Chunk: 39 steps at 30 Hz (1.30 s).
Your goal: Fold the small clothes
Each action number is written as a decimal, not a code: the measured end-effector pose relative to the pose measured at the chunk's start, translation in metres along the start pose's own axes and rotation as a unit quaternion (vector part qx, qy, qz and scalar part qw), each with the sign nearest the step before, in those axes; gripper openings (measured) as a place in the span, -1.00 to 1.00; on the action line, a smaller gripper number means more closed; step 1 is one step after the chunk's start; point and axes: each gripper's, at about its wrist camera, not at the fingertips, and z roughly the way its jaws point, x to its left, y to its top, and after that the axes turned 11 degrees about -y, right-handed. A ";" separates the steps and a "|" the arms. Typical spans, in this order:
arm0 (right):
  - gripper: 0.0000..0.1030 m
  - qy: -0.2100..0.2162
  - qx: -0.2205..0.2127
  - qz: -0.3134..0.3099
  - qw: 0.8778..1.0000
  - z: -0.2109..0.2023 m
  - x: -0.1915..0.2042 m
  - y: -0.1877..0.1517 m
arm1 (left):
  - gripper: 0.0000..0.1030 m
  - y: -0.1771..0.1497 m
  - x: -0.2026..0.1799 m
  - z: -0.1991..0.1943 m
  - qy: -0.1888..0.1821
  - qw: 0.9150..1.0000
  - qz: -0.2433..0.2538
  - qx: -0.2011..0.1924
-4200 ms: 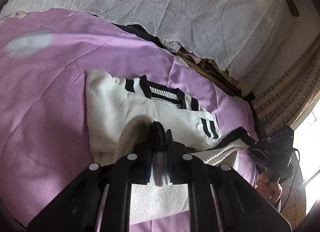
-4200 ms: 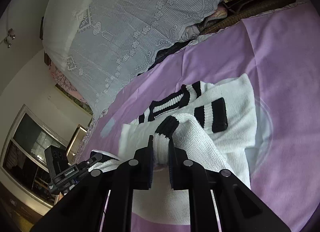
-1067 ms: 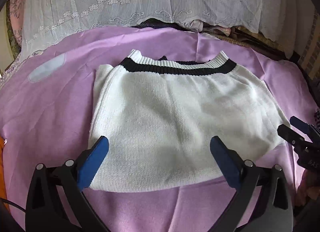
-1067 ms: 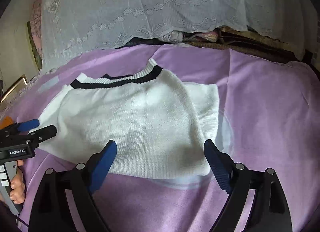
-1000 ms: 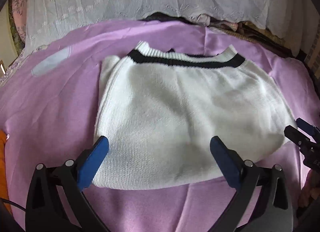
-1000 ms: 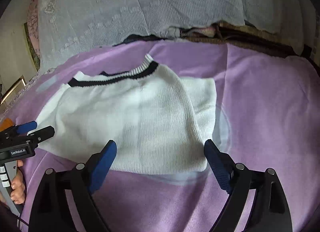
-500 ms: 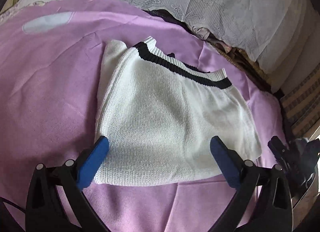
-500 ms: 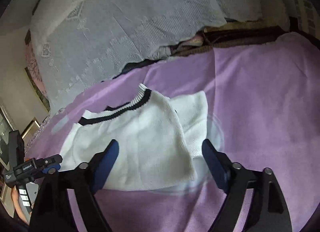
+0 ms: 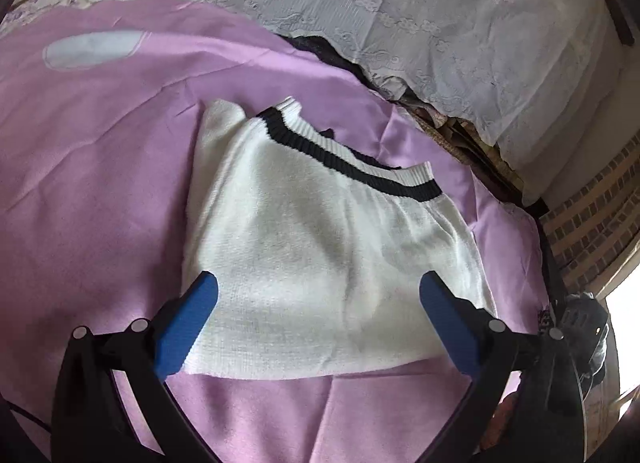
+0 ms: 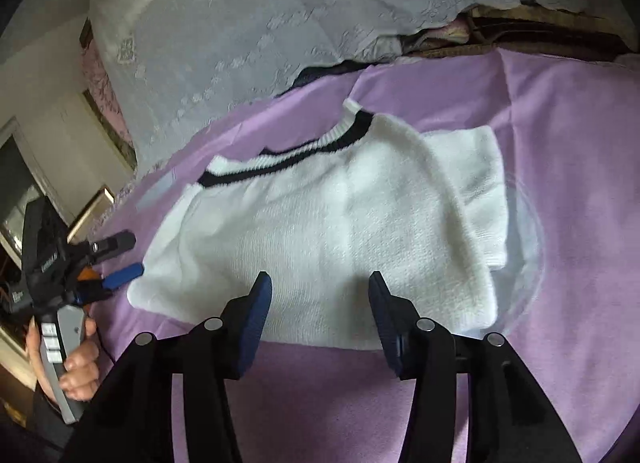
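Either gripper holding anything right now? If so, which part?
Nothing held. The left gripper and right gripper are both open, with the folded white sweater lying free on the purple sheet.

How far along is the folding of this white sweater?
Done: the white sweater lies folded flat on the purple sheet, black-striped hem on top. In hand: nothing; left gripper and right gripper are open. Left: possibly another fold.

Both wrist views look down, close over the sweater: the left from its near-left, the right from its near-right, sharing it and the bed.
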 end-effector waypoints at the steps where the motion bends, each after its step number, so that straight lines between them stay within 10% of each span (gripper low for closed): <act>1: 0.03 0.007 -0.017 0.024 1.000 -0.009 -0.008 0.004 | 0.91 0.000 -0.009 0.002 0.000 1.000 0.014 0.001; 11: 0.31 0.014 -0.001 0.211 0.977 -0.006 -0.091 0.003 | 0.91 0.009 -0.055 0.076 0.114 0.991 0.057 0.038; 15: 0.43 0.028 0.010 0.239 0.970 0.004 -0.099 -0.001 | 0.92 -0.010 -0.060 0.109 0.198 0.971 0.130 0.042; 26: 0.77 -0.013 0.049 0.198 0.979 0.055 -0.069 0.034 | 0.92 -0.009 -0.052 0.102 0.186 0.974 0.121 0.038; 33: -0.25 0.037 0.034 0.212 0.976 0.074 -0.082 0.039 | 0.92 -0.007 -0.052 0.100 0.175 0.977 0.119 0.034; 39: -0.29 0.100 0.047 0.248 0.962 0.060 -0.095 0.027 | 0.92 0.007 -0.047 0.081 0.158 0.983 0.091 -0.007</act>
